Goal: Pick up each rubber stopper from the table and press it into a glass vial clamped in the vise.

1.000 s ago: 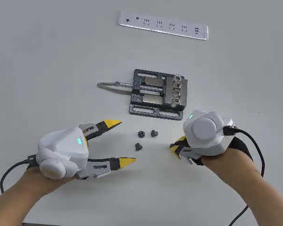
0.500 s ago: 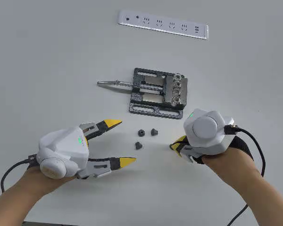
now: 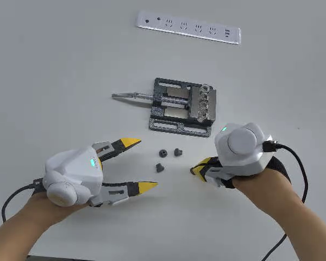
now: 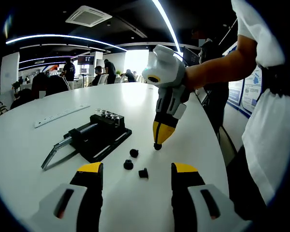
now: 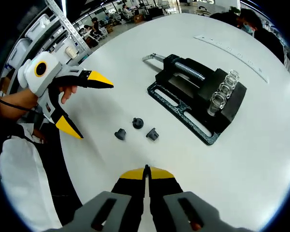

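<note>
The right gripper (image 3: 200,167) had its yellow-tipped jaws pressed together with nothing visible between them, and it pointed down at the table just to the right of the stoppers. The left gripper (image 3: 140,164) lay on the other side with its jaws spread wide and empty, aimed towards the same spot.

Three small dark rubber stoppers sat loose on the white table (image 3: 54,81) between the two grippers. One stopper (image 3: 163,154) and a second (image 3: 177,153) stood side by side, and the third (image 3: 159,168) lay a little nearer the person. None was touched by either gripper.

Beyond them, a row of clear glass vials (image 5: 222,89) stood upright in the jaws of the dark vise (image 3: 174,126), whose screw handle stuck out to the left. In the right gripper view the vial mouths looked open, with no dark plug in any of them. The exact count of vials was hard to make out, though it looked like four.

By this showing the task had not really begun: no stopper was lifted and no vial was sealed. All three stoppers were left to be picked up and pressed in, and the right gripper would have to open before it could take one.

A white power strip (image 3: 187,28) lay well beyond the vise.
</note>
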The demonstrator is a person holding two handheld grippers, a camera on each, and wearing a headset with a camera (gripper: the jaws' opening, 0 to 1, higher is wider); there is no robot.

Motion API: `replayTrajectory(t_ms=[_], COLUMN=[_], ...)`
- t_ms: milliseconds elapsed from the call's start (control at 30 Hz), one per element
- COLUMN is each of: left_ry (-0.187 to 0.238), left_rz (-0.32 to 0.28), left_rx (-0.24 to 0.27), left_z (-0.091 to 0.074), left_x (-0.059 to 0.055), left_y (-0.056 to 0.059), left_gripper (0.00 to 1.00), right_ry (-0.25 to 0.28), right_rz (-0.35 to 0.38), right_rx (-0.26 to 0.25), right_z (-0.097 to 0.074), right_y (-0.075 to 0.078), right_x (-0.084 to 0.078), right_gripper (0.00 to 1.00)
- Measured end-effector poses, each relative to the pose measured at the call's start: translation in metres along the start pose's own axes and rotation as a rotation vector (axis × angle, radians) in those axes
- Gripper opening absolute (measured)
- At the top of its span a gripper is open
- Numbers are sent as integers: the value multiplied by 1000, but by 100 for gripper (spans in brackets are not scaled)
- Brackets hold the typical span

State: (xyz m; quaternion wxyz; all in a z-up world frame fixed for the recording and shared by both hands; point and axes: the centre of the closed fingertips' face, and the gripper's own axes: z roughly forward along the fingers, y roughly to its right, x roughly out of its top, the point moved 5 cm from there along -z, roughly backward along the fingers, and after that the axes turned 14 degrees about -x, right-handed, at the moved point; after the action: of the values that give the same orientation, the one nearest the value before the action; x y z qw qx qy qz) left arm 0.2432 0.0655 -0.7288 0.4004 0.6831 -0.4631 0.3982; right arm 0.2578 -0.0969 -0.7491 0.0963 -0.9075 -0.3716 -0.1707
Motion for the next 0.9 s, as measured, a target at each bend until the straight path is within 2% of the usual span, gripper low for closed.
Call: replayTrajectory(t_ms=[300, 533, 767, 900], left_ry=[12, 17, 6, 8], left_rz=[3, 17, 23, 23], left_rx=[-16, -46, -82, -89], left_z=[7, 19, 32, 32], left_x=[1, 3, 2, 0], left_y=[0, 1, 6, 7], left_gripper=[52, 49, 47, 47], right_ry=[39, 89, 83, 72], right_rz=[18, 97, 111, 113], right_rx=[7, 47, 59, 62], right_z=[-9, -19, -14, -9], right_y=[0, -1, -3, -6], right_x=[9, 19, 18, 14], right_gripper=[1, 1, 1, 1])
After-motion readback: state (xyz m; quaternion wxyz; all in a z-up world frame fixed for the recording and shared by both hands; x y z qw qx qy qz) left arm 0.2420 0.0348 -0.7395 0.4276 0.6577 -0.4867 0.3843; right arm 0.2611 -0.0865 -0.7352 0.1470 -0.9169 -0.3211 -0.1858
